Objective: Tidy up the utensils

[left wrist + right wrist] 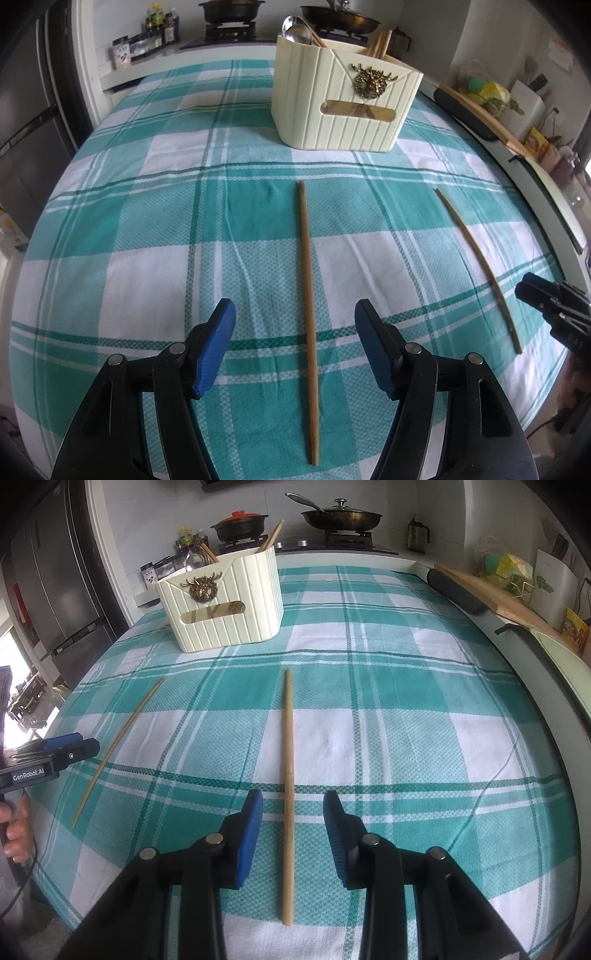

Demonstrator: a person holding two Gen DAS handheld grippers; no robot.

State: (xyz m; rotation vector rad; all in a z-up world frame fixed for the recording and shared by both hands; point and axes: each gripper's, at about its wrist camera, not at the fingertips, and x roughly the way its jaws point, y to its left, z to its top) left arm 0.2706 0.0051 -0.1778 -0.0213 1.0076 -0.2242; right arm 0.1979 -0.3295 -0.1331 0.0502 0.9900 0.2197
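both hand-held grippers hang wide open over the table's teal-and-white checked cloth (155,236), gripping nothing. the left hand-held gripper (294,314) straddles a long thin wooden chopstick (307,295) that runs up the middle of the left wrist view, its blue pads apart from the stick on either side. the right hand-held gripper (293,801) straddles a second long wooden chopstick (288,775) the same way in the right wrist view. each stick lies flat on the cloth.

toward the top centre of the left wrist view stands a cream ribbed plastic utensil holder (332,107) with a brass deer-head ornament on its front. it holds a metal spoon (295,31) in one part and several wooden chopsticks (380,42) in another.
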